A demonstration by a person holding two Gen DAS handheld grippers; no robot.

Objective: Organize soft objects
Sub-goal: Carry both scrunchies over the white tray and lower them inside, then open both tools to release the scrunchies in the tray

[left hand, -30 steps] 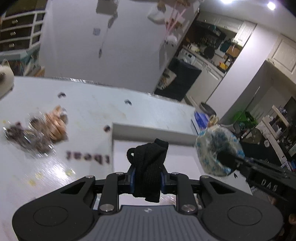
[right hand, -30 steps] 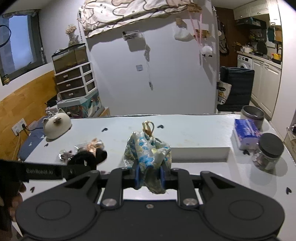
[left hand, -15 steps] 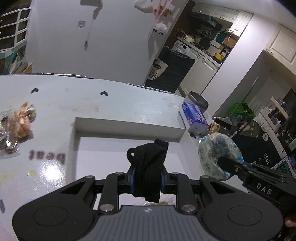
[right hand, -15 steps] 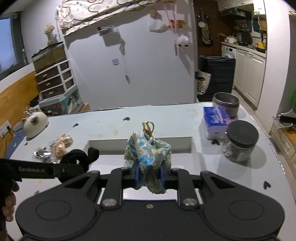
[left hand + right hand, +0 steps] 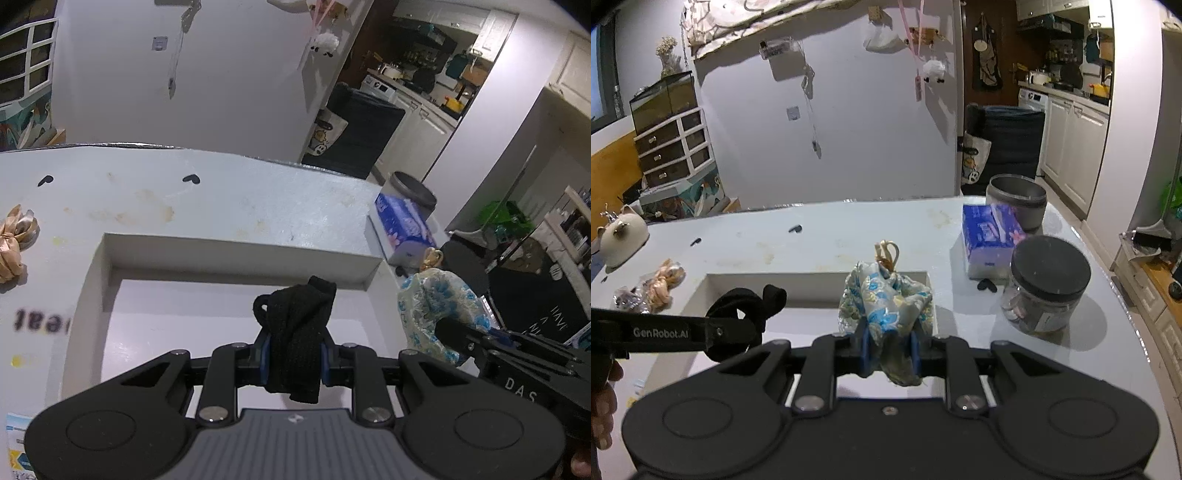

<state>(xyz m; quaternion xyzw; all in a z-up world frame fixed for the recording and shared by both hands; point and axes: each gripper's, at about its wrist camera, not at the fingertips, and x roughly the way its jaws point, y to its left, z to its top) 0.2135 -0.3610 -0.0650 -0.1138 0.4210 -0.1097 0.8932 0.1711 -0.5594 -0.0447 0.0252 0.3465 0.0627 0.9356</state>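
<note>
Pointing steeply down over white tray [image 5: 236, 254]: left gripper [image 5: 293, 354] clamped on black scrunchie [image 5: 299, 332], frame centre; right gripper [image 5: 889, 349] clamped on blue-floral scrunchie [image 5: 886, 302], crumpled, gold bow on top.

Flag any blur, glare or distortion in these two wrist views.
Left wrist: the printed lettering on the table is smeared, the table's far edge bows from the fisheye, and the black scrunchie stays sharp. Right wrist: the tissue pack is soft; the floral scrunchie is crisp. No strong glare.
</note>
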